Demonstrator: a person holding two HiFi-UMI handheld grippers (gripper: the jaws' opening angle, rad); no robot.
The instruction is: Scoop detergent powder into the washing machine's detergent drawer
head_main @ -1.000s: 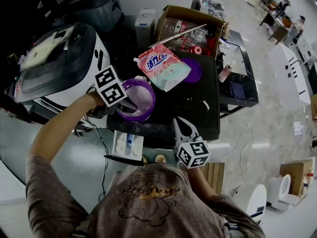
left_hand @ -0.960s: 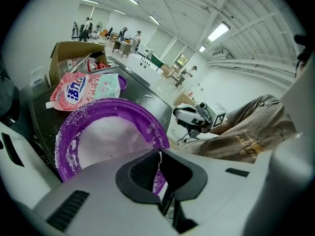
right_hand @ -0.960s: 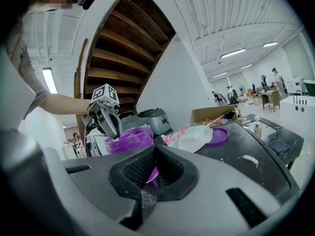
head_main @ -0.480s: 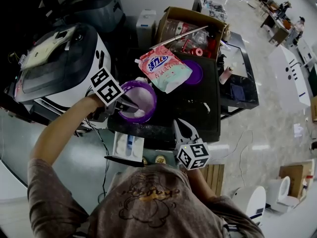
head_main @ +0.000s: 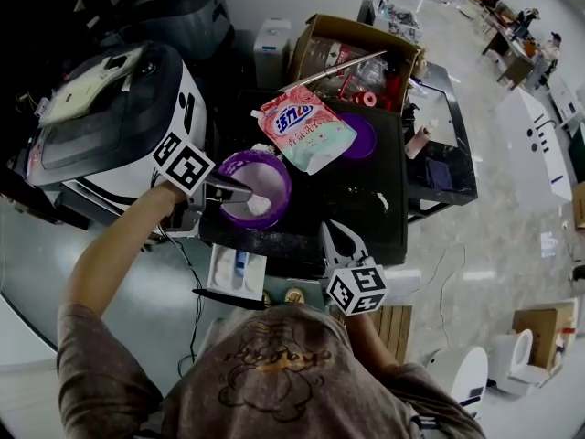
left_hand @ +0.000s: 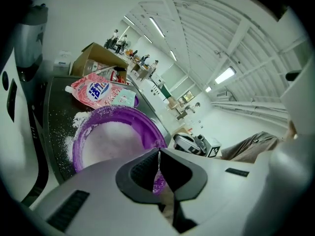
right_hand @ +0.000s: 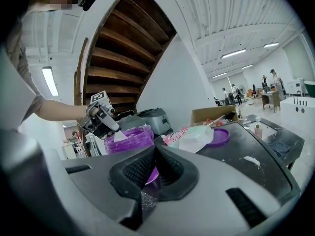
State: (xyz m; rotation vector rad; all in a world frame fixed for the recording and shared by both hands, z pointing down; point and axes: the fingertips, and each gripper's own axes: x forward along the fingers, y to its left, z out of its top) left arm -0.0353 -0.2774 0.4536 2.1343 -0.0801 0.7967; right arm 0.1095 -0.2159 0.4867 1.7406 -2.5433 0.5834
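A purple tub [head_main: 277, 174] of white detergent powder [left_hand: 110, 142] stands on the black table [head_main: 366, 204]. My left gripper [head_main: 239, 190] is shut on a thin white scoop [right_hand: 120, 135], whose blade is over the tub's near-left rim. The scoop shows edge-on between the jaws in the left gripper view [left_hand: 158, 164]. My right gripper [head_main: 340, 238] hovers at the table's front edge, jaws shut with nothing in them. The white detergent drawer [head_main: 236, 268] sticks out below the table's front-left edge.
A pink detergent bag [head_main: 306, 128] lies behind the tub, partly over a purple lid [head_main: 363, 135]. A cardboard box [head_main: 358, 51] of clutter stands at the back. Spilled powder [head_main: 378, 195] dots the table. A white-and-black appliance [head_main: 101, 117] stands left.
My left gripper has drawn back to the left, from deeper inside the tub to its near-left rim, with the scoop still in it. The right gripper has hardly moved.
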